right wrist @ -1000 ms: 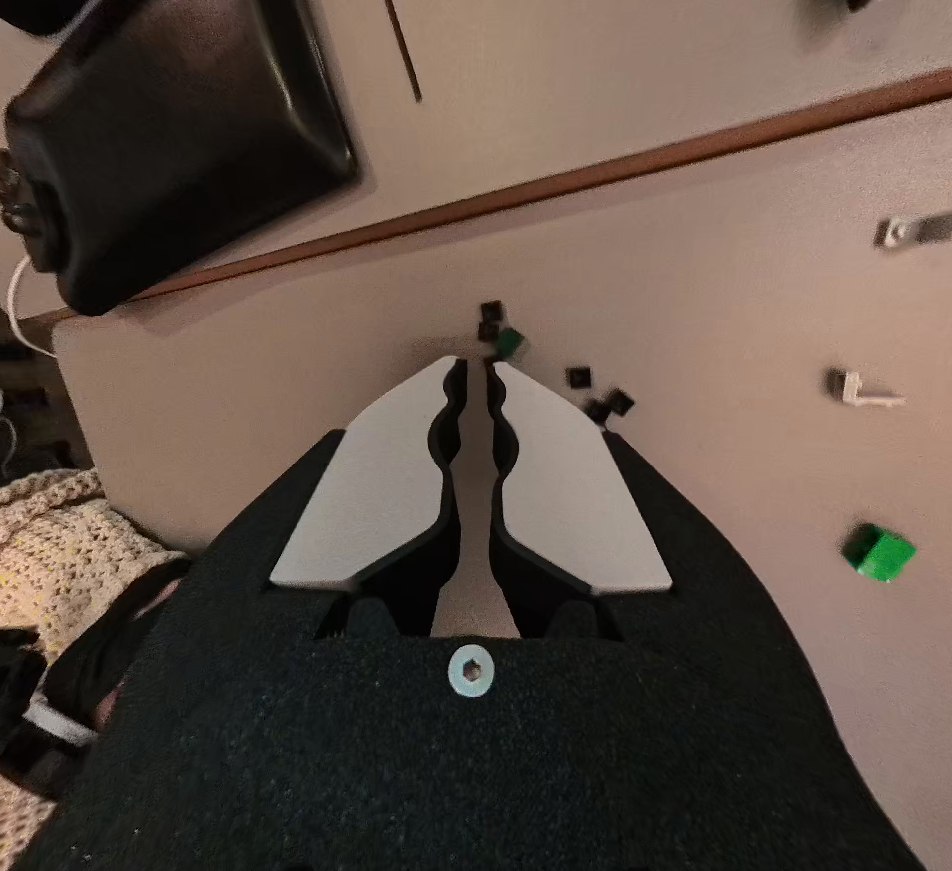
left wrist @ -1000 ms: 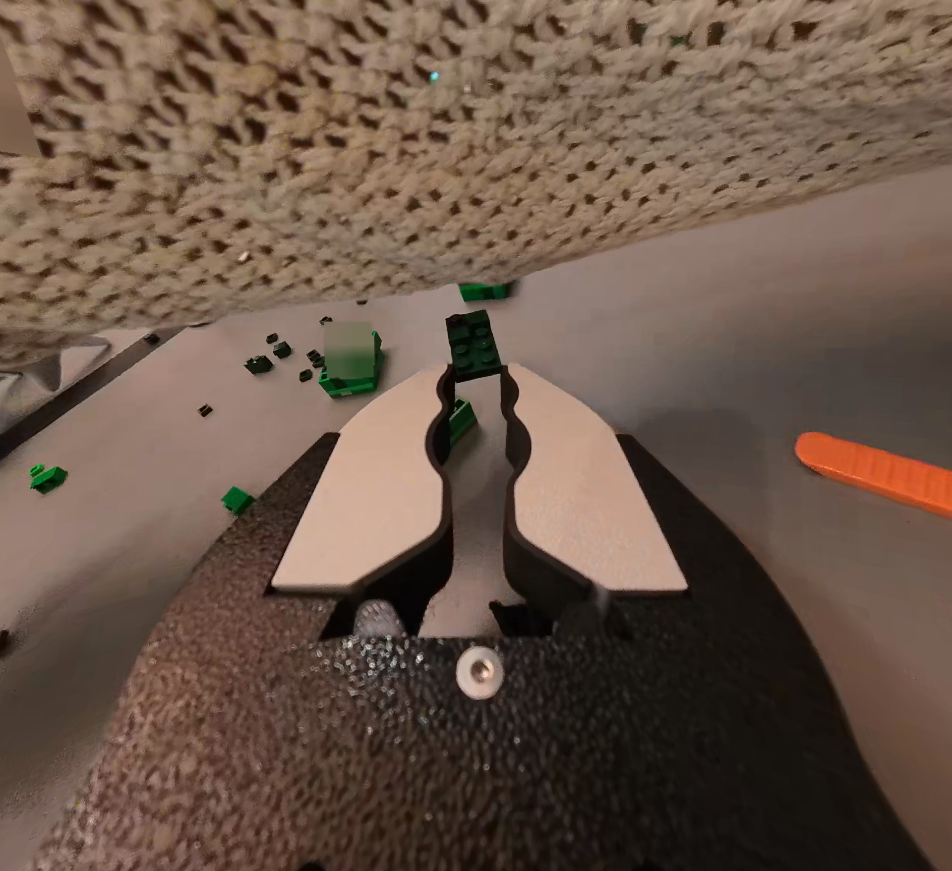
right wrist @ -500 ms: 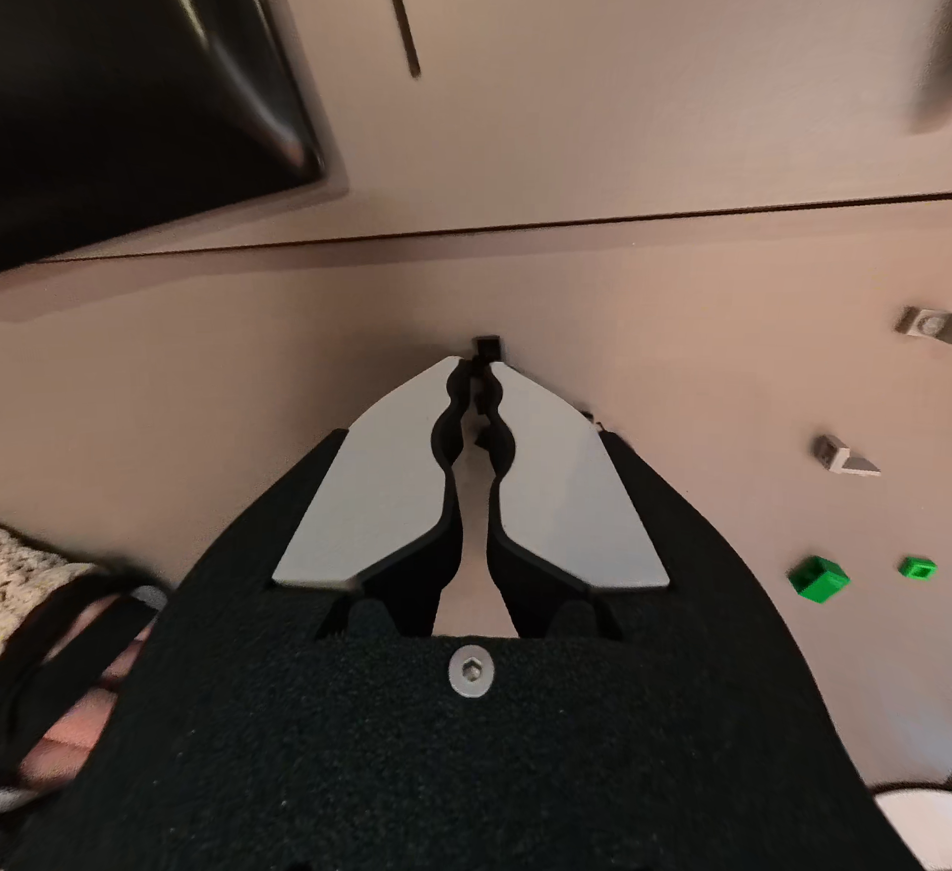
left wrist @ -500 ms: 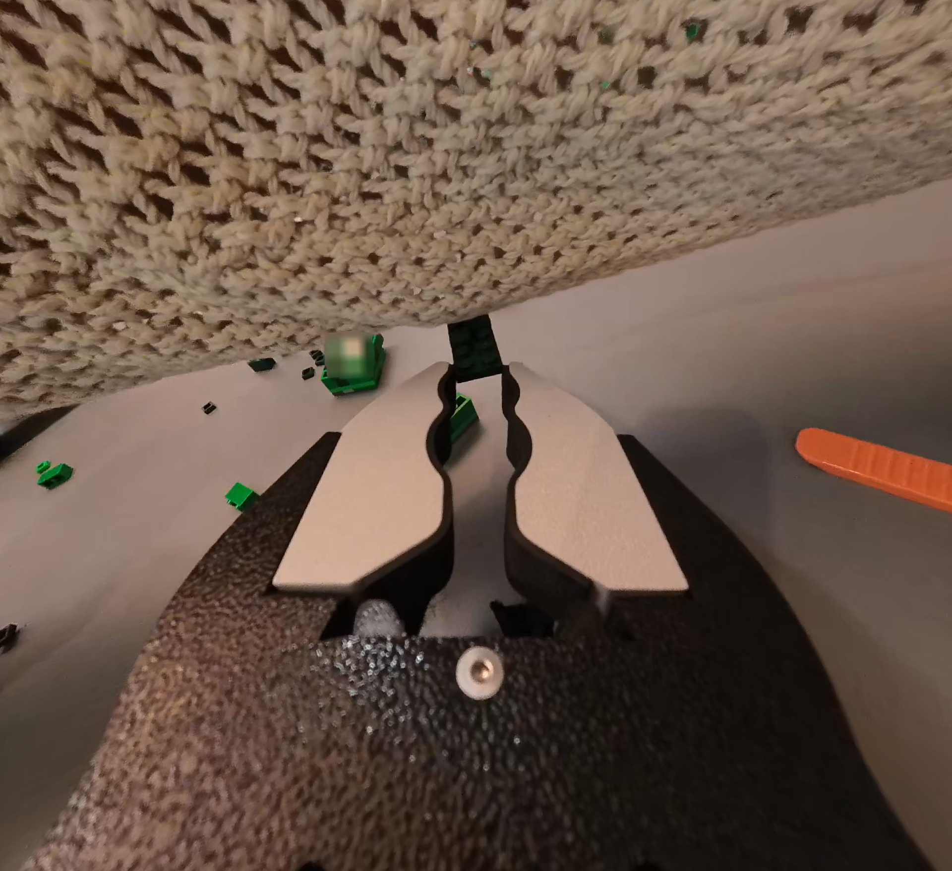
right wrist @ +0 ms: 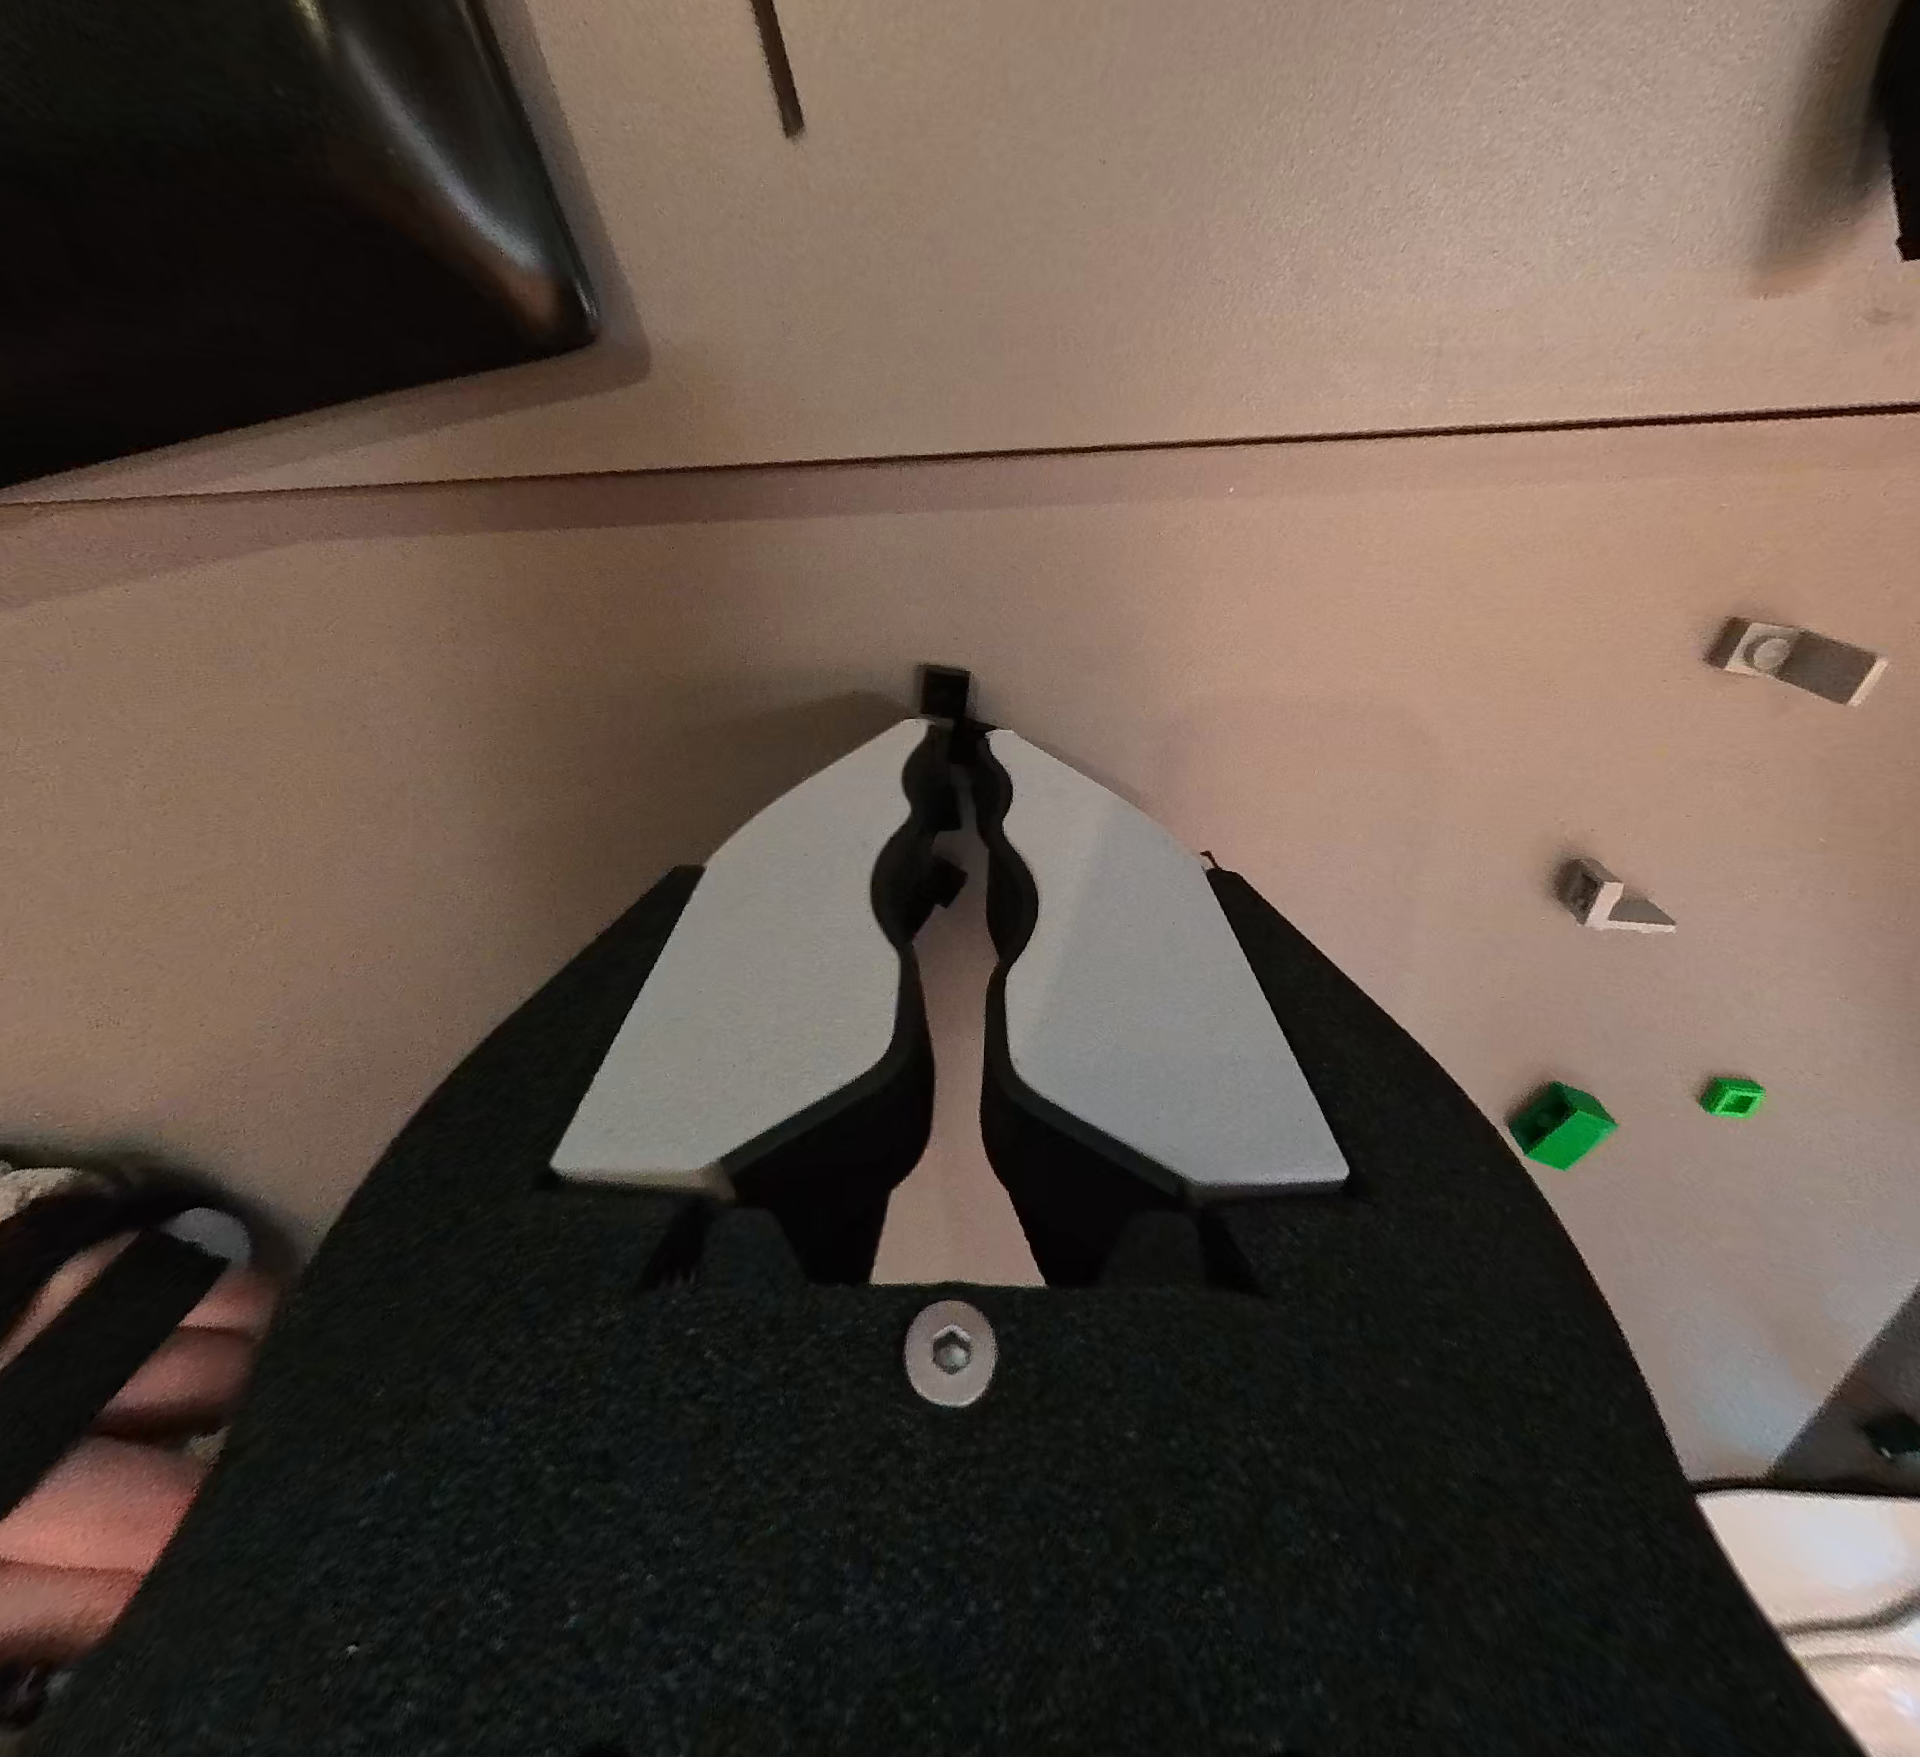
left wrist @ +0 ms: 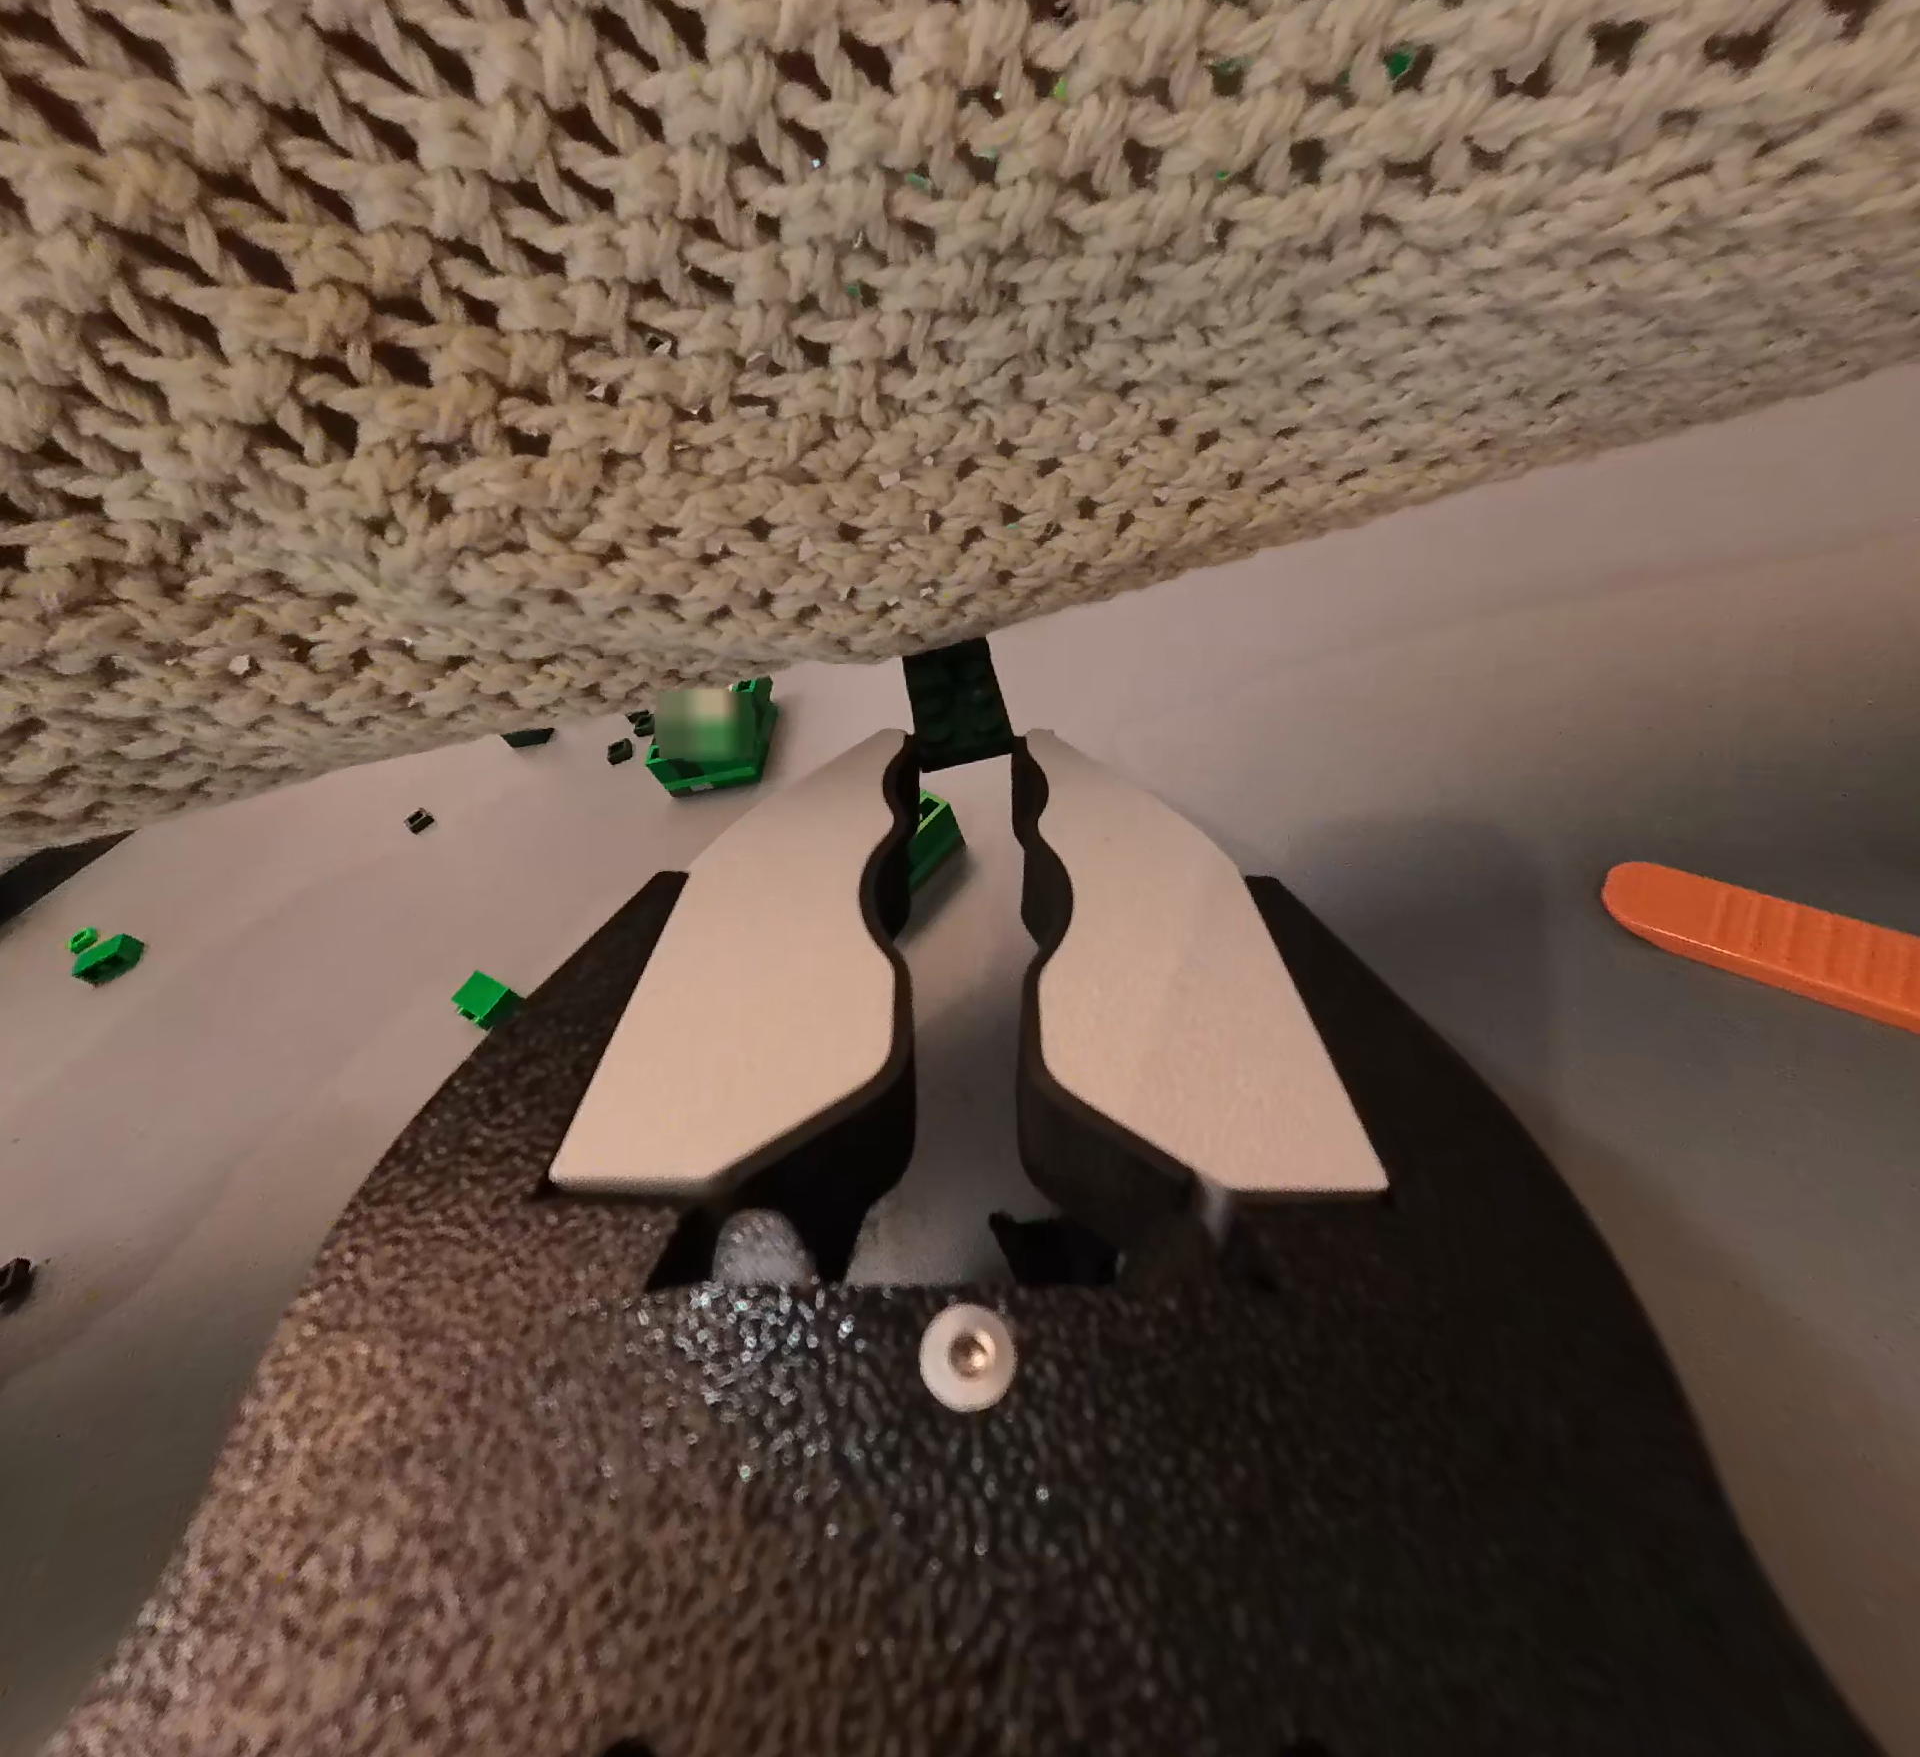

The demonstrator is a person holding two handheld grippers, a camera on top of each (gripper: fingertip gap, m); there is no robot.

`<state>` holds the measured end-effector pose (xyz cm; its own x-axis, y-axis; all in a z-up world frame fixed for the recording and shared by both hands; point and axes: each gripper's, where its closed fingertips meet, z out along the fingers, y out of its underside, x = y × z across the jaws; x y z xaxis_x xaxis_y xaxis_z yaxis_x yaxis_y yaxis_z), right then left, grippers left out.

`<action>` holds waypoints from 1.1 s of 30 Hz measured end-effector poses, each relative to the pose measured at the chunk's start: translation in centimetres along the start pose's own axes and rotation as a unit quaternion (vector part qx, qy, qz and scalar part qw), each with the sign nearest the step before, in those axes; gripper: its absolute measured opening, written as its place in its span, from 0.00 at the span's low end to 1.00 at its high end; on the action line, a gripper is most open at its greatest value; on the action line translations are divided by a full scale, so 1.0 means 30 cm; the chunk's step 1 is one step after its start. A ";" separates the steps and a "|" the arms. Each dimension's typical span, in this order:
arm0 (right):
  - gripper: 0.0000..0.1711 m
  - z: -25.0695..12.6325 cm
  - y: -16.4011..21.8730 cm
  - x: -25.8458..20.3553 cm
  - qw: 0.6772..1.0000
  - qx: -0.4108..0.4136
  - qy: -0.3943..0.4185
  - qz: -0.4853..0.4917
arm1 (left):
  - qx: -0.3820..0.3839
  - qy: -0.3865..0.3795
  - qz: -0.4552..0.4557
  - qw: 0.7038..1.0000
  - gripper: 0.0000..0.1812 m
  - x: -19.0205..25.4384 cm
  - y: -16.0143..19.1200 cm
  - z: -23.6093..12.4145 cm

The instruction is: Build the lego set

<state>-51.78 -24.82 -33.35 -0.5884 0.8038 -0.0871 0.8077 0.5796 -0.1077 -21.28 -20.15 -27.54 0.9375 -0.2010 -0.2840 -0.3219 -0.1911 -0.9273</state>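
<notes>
Left gripper pinches dark green plate under knit sleeve; right gripper nearly closed on small black piece, seen only there.

Left wrist view: one dark green studded brick, one orange flat plastic tool at right, one cream knitted sleeve across the top. Right wrist view: two bright green small bricks at lower right, two grey pieces above them.

no readable text, labels, brands, numbers or signs anywhere
</notes>
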 end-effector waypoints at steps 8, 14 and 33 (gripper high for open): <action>0.00 -0.002 0.013 -0.025 1.000 0.015 -0.005 -0.026 | -0.002 -0.001 0.001 1.000 0.09 -0.003 0.001 0.001; 0.00 -0.081 0.074 -0.102 0.996 0.053 -0.036 -0.059 | -0.001 -0.005 0.000 1.000 0.09 -0.009 0.001 -0.002; 0.10 -0.005 -0.011 -0.040 0.988 0.108 -0.059 0.096 | -0.007 -0.005 0.003 1.000 0.09 -0.014 0.007 -0.002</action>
<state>-51.35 -25.96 -33.04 -0.4353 0.8676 -0.2406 0.8859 0.3650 -0.2864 -21.76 -20.16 -27.59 0.9365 -0.1927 -0.2928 -0.3301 -0.2033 -0.9218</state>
